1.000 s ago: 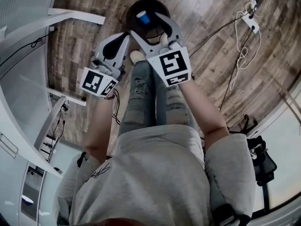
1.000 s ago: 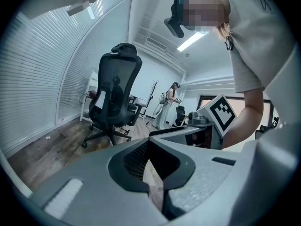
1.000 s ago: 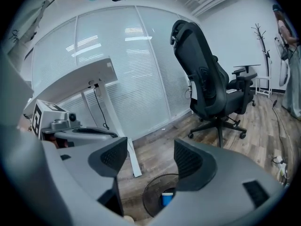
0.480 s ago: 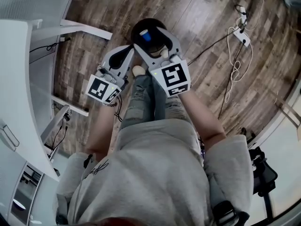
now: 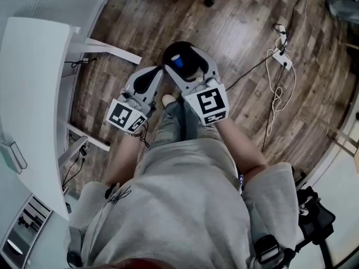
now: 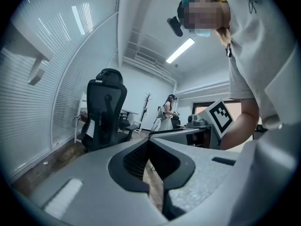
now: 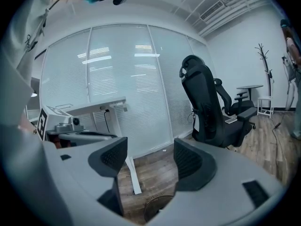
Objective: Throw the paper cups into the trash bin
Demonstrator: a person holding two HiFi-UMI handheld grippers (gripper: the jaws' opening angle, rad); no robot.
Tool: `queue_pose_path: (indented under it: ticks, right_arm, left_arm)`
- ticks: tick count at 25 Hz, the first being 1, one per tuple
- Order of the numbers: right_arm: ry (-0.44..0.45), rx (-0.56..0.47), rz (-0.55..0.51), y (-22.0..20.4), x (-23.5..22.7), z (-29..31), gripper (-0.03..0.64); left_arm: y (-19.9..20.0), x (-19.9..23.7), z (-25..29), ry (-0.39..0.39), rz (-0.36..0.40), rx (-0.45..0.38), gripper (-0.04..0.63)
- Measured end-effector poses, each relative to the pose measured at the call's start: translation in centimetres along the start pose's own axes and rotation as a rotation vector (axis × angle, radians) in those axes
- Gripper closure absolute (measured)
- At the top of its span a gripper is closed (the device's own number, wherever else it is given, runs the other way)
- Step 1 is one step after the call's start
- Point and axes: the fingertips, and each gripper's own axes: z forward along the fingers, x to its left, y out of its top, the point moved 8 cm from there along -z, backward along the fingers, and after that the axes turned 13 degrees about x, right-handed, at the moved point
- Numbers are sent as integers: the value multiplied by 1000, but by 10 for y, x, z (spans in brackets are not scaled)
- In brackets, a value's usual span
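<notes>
A round black trash bin (image 5: 170,51) stands on the wood floor in front of the person's feet in the head view. A blue paper cup (image 5: 178,64) lies inside it. My right gripper (image 5: 180,56) hangs over the bin's mouth, open, with nothing between its jaws. The right gripper view shows the same wide gap (image 7: 150,161) and the bin's rim (image 7: 157,211) below it. My left gripper (image 5: 152,73) is just left of the bin and is shut. In the left gripper view its jaws (image 6: 150,145) meet with nothing in them.
A white desk (image 5: 33,94) with white legs (image 5: 106,50) fills the left side. A power strip with cables (image 5: 280,58) lies on the floor at the right. A black office chair (image 7: 207,102) stands by the glass wall. Another person (image 6: 168,109) stands far off.
The head view has swung, so the white desk now shows large at the left. Both grippers keep their places by the bin, and the blue cup stays in it.
</notes>
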Motion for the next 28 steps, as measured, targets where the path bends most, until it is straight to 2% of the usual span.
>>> queue_pose_path:
  ticks: [6,15,22,28]
  right_arm:
    - [-5,-41,-24,26,11,-23,305]
    - [-17,-92,-37,56,27,-49,305]
    - [-25,-179,-68,97,38,-73,305]
    - [-10,-197,-115,120,53,-94,305]
  left_arm:
    - [31,-14,-20,-4,52,6,595]
    - [72,-28,-35,-7,130,-33,595]
    - [99,-33,-57,-6,169,-54,595]
    - [118,-33,-83,14,189,-87,595]
